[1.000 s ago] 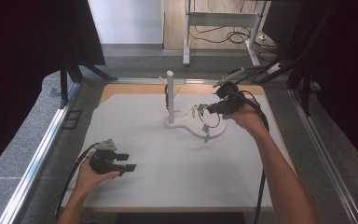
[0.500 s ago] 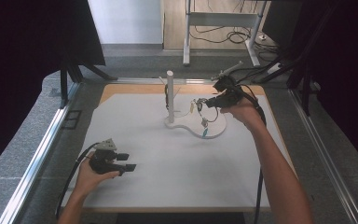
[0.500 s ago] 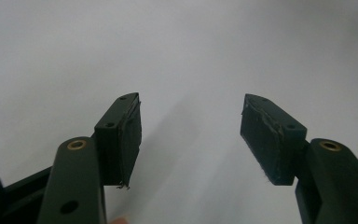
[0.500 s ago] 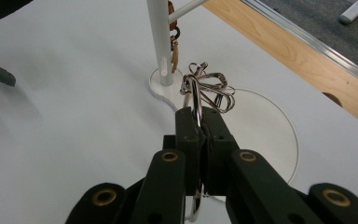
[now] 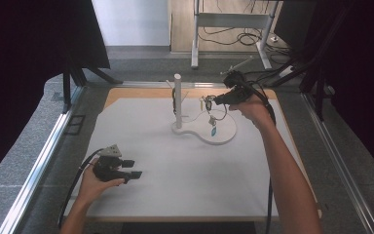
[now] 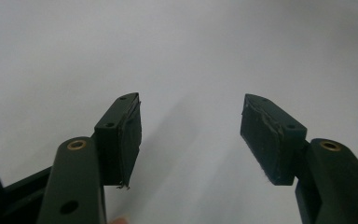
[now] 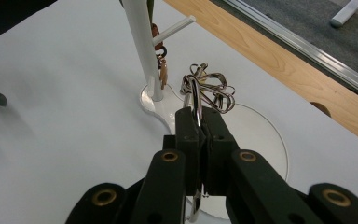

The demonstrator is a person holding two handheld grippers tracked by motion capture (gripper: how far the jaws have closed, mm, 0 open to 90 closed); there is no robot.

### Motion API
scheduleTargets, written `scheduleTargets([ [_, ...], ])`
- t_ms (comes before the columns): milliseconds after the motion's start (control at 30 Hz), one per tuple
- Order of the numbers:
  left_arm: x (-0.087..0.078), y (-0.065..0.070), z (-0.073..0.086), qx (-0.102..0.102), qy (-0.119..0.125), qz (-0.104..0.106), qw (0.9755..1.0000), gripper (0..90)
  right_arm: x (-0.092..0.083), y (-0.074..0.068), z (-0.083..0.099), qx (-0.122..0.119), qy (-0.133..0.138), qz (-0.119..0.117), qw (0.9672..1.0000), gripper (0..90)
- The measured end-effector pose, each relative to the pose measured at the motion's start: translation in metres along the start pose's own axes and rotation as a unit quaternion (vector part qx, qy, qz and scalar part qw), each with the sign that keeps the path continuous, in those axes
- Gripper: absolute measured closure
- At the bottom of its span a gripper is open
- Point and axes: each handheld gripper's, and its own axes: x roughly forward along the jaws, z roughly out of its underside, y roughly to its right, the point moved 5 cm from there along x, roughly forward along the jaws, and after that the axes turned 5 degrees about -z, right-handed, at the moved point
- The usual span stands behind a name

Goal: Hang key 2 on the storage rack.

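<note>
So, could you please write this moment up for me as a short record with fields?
Surface: white mat on a table
Stand: white stand with upright post, side pegs and a round dish base
Right gripper: jaws shut on a bunch of metal rings, held above the dish
Hanging below rings: small blue tag
Left gripper: jaws open, nothing between them, low over the mat

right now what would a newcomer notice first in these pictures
The white stand rises upright from its curvy base at the far middle of the white table, with small things hanging from its pegs. Just right of it, the right gripper is shut on a bunch of metal key rings held above the base. The left gripper rests open at the near left.
</note>
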Motion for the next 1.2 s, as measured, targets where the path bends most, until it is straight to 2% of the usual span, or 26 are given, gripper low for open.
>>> scheduleTargets([
  [433,0.0,0.0,0.0,0.0,-0.001,0.0,1.0,39.1,0.011,0.006,-0.005,0.005,-0.008,0.007,0.9999,87.1],
  [1200,0.0,-0.001,0.0,0.003,0.001,0.001,1.0,39.0,0.016,0.01,-0.017,0.011,-0.005,0.012,0.9999,87.2],
])
